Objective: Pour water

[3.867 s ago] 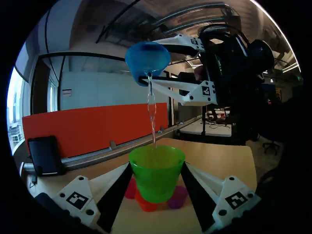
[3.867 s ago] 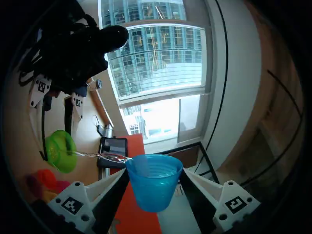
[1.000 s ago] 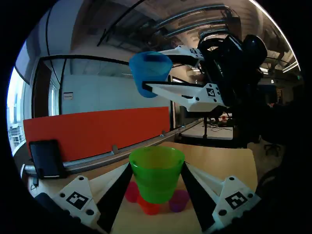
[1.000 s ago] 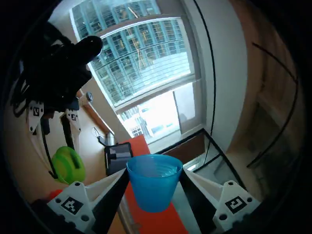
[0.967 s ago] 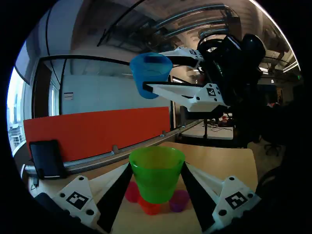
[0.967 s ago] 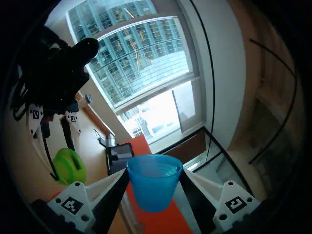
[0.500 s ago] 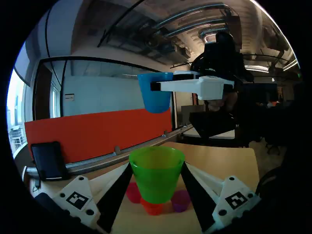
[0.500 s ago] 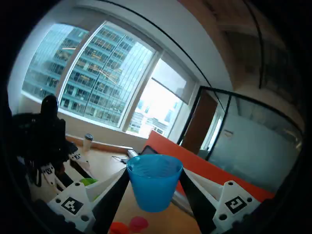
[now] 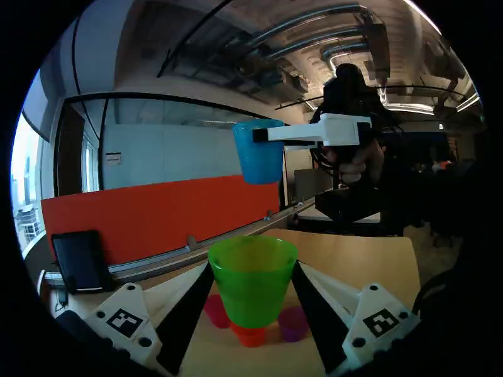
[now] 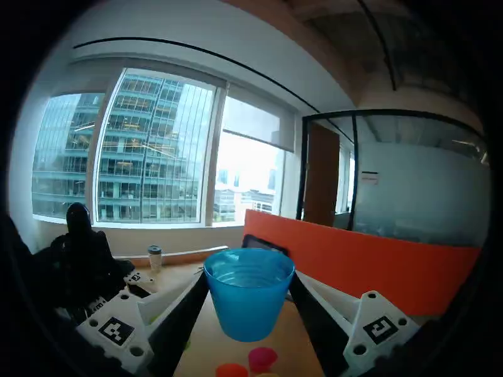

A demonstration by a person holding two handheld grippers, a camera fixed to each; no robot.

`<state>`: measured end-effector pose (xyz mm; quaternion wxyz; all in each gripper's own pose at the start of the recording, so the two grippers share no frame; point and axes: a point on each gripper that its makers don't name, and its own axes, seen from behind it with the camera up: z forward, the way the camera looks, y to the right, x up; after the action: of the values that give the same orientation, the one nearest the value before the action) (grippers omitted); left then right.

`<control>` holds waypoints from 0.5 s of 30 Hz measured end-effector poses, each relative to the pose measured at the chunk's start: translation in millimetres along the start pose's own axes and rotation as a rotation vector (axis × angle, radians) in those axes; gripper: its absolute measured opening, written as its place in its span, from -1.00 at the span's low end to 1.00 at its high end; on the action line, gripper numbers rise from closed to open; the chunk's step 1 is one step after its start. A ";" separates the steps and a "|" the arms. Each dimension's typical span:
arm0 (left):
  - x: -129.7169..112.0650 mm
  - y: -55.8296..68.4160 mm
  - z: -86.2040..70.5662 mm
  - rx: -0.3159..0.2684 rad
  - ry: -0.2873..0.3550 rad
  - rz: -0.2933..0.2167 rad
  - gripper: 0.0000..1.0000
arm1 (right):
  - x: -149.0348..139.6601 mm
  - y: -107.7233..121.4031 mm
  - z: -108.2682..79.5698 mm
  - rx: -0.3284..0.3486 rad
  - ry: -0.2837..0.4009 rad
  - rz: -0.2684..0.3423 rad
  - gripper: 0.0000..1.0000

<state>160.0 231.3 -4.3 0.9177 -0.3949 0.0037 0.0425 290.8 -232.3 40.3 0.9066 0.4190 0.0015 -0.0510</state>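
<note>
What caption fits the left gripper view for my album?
Up close, a green cup; higher up, a blue cup held upright.

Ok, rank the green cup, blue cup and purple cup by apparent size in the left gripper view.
1. green cup, nearest the camera
2. blue cup, farther off; real size may match
3. purple cup, partly hidden

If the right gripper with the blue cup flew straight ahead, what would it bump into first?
Nothing close, it seems. The right gripper, holding the blue cup, sits higher than the orange divider, so it would likely pass over that and reach the window far off. Depth is unclear.
</note>
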 end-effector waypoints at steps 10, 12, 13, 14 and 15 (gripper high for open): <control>0.1 -9.3 -4.6 0.019 -0.004 0.005 0.70 | -11.2 15.9 -16.6 -0.032 -0.005 0.036 0.82; -0.6 -11.5 -6.0 0.024 -0.007 0.007 0.70 | -16.1 21.2 -21.4 -0.044 -0.009 0.041 0.82; -1.2 -12.8 -6.9 0.026 -0.009 0.008 0.70 | -19.2 23.9 -24.4 -0.051 -0.013 0.045 0.82; -1.7 -14.0 -7.7 0.028 -0.011 0.008 0.70 | -21.9 26.4 -27.1 -0.057 -0.015 0.050 0.82; -2.4 -15.4 -8.5 0.031 -0.013 0.008 0.70 | -24.7 28.9 -29.8 -0.063 -0.018 0.053 0.82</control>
<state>159.0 214.4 1.2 0.9235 -0.3805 -0.0001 0.0489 270.1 -188.8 44.1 0.9203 0.3897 -0.0159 -0.0306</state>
